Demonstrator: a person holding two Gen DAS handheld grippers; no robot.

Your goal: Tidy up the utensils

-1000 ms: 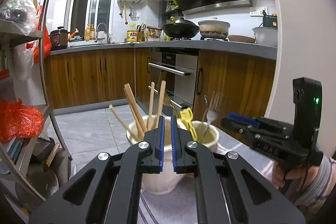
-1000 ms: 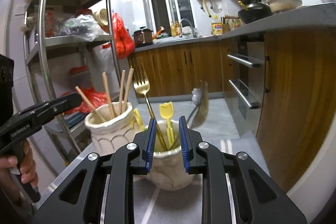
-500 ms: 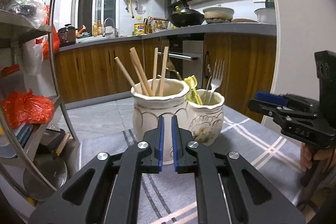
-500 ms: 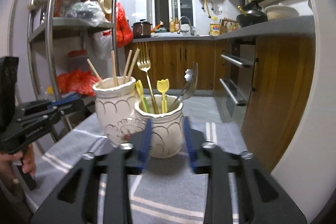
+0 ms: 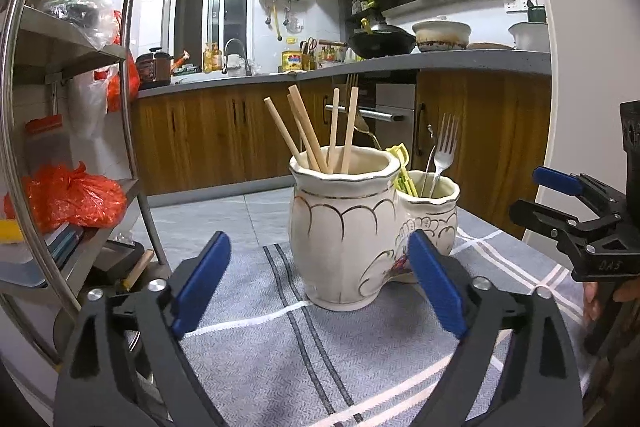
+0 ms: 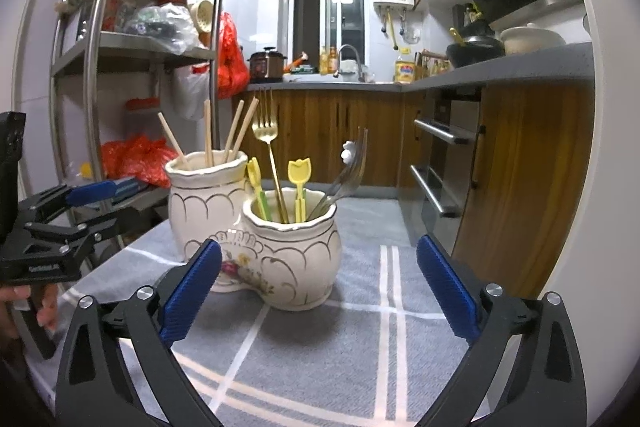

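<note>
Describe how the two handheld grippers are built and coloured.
Both the left gripper and the right gripper are black plastic frames with triangular cut-outs, silver screws at the joints and ribbed blue pads on the fingers. Small white lettering marks the side of each body. No cables or sleeves show.

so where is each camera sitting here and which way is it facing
Left wrist: rides the left gripper, jaws opening with nothing between them, facing the taller pot of chopsticks; the right gripper and fingers show at right.
Right wrist: rides the right gripper, jaws opening and empty, facing the shorter pot of forks; the left gripper shows at left.
Shared: both pots, the grey striped cloth, the kitchen counter.
</note>
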